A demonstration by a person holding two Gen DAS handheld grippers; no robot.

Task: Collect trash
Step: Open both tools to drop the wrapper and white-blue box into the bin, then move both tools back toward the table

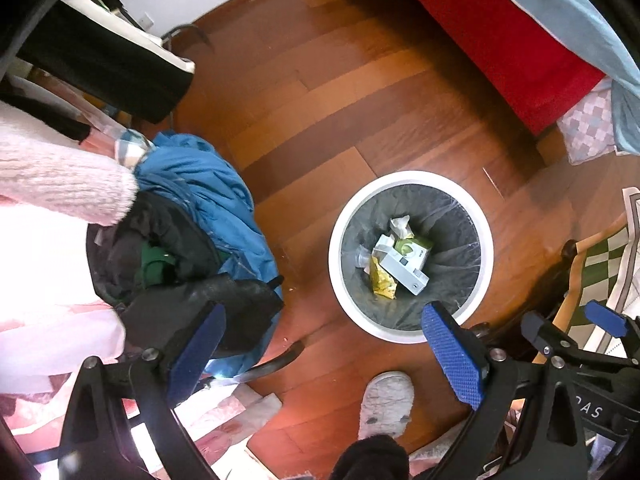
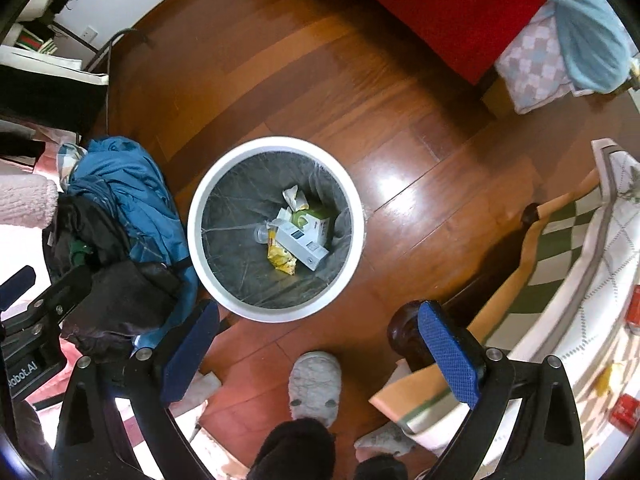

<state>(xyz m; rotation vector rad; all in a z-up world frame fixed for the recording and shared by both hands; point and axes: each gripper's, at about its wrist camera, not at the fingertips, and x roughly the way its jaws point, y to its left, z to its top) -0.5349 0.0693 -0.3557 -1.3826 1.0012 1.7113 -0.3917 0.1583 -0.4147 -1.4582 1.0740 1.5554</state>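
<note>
A reddish-brown wooden plank floor (image 2: 304, 80) fills most of both downward-looking views. At the far right stands a bed with a red cover (image 1: 492, 36) and a pale blue blanket (image 2: 588, 28) draped over it. On the near right, a quilt with green and white checks and a tan border (image 2: 560, 248) hangs over a dark wooden post (image 2: 404, 336). On the left lies a heap of clothing: a crumpled blue jacket (image 1: 208, 196) with black garments (image 1: 160, 240) piled on it, and a fluffy pink fabric (image 1: 56, 176) at the left edge.

Between the clothing heap and the quilt stands a round white wastebasket (image 2: 208, 264) lined with a grey plastic bag (image 2: 236, 204). Inside it lies the trash: a long white carton (image 2: 302, 248) on top of a green and white tissue box (image 2: 316, 220), a yellow snack wrapper (image 2: 282, 262), a crumpled white tissue (image 2: 294, 198) and a small clear plastic cup (image 2: 260, 234).

Near the bottom, a foot in a grey quilted slipper (image 2: 314, 384) stands on the floor just short of the wastebasket, with a dark trouser leg (image 2: 296, 452) above it.

The left gripper (image 1: 324, 356), with blue textured pads (image 1: 452, 356), is spread wide and holds nothing, above the floor near the basket's near edge. The right gripper (image 2: 320, 356) is likewise spread wide and empty, its blue pads (image 2: 448, 356) flanking the slipper.
</note>
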